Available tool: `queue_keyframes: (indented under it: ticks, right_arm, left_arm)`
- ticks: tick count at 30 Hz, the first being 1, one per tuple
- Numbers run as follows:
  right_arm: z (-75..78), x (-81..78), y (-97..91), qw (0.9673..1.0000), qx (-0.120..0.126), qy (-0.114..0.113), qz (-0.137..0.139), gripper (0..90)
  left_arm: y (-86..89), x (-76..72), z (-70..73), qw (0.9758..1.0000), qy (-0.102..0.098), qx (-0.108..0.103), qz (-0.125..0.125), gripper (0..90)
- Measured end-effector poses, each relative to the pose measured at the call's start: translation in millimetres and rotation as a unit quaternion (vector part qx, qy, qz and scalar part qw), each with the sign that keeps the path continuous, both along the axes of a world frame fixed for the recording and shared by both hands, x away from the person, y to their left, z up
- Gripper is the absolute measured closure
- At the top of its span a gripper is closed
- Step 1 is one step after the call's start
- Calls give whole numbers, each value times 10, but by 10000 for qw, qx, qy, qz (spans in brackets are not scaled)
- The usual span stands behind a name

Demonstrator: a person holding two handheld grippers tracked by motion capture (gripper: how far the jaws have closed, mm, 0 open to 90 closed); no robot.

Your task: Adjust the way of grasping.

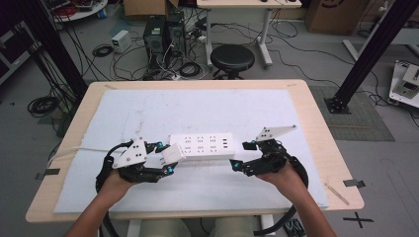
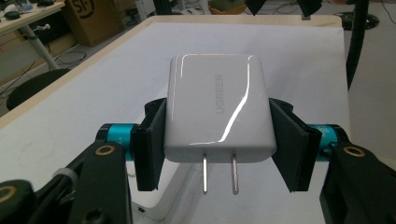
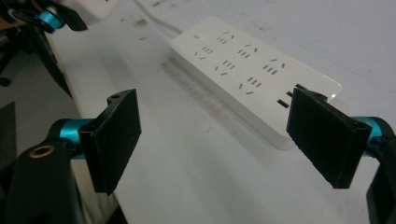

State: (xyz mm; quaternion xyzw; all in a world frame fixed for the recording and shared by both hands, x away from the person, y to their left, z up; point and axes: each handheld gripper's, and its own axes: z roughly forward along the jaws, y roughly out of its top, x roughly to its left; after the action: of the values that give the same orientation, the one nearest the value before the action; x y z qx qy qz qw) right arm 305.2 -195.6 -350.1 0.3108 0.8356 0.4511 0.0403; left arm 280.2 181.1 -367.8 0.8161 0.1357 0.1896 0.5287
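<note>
A white power strip [image 1: 202, 145] lies across the middle of the white mat; in the right gripper view the power strip [image 3: 247, 70] runs away up to the left. My left gripper [image 1: 165, 158] is shut on a white UGREEN charger [image 1: 171, 154] at the strip's left end. In the left gripper view the charger [image 2: 217, 109] sits squarely between the pads, its two prongs [image 2: 219, 173] pointing back toward the camera. My right gripper [image 1: 238, 155] stands open just off the strip's right end, and the right gripper [image 3: 215, 135] has nothing between its pads.
The white mat [image 1: 148, 108] covers most of the wooden table [image 1: 316, 123]. A black stool [image 1: 232, 58], computer towers and loose cables stand beyond the far edge. A black frame post [image 1: 365, 54] rises at the right.
</note>
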Motion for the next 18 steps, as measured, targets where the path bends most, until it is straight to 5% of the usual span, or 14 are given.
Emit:
queue_keyframes:
  ticks: [18]
  right_arm:
    - [-22, 64, 308, 9948, 482, 731, 526, 181]
  left_arm:
    - [-216, 13, -19, 9980, -324, 317, -434, 426]
